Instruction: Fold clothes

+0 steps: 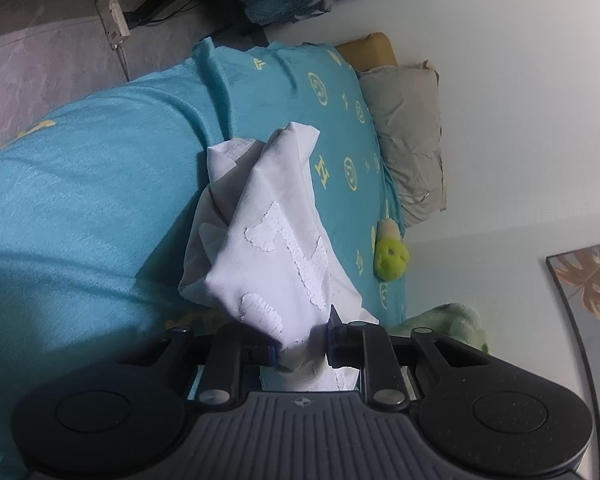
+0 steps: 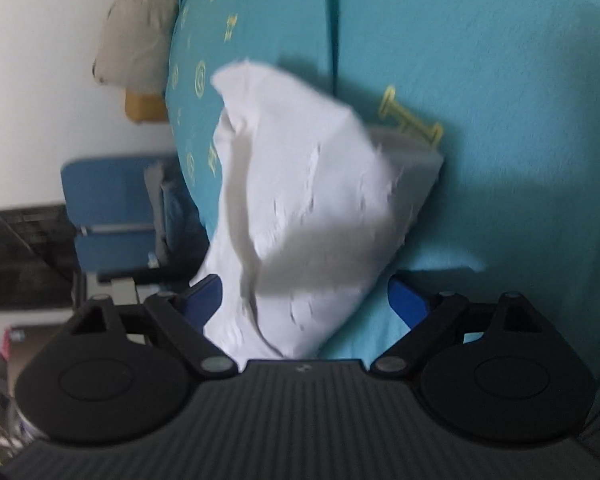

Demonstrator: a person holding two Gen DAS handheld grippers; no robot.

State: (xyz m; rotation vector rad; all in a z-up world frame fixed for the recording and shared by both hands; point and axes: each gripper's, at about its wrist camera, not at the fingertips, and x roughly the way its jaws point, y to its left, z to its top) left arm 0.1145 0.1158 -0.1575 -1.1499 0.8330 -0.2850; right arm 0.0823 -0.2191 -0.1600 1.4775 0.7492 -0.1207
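A: What lies around the work in the left wrist view?

B: A teal bedspread [image 1: 100,200] with yellow emblems fills the left and middle. At its right edge sit a grey pillow [image 1: 408,136] and a mustard cushion [image 1: 374,50], with a yellow-green plush toy [image 1: 392,256] lower down against the white wall [image 1: 500,100]. A framed leaf picture [image 1: 588,280] shows at the far right, and a power strip [image 1: 112,18] lies on the floor at the upper left.

A: Anything in the way?

B: Nothing lies on the spread around the cloth (only the garment itself blocks the middle of each view).

A: And the garment?

B: A white garment [image 1: 272,240] with raised textured patches, bunched and creased, hangs over the bedspread at frame centre. The left gripper [image 1: 302,346] is clamped on its lower bunched end, the dark pads pressing in from both sides.

A: The right wrist view?

B: Blurred. The same white cloth [image 2: 300,208] billows in the middle. The right gripper [image 2: 304,300] is spread wide; the cloth passes between its blue fingers [image 2: 408,300] and lies against the left one, but the pads do not pinch it. A blue chair [image 2: 112,216] stands at the left.
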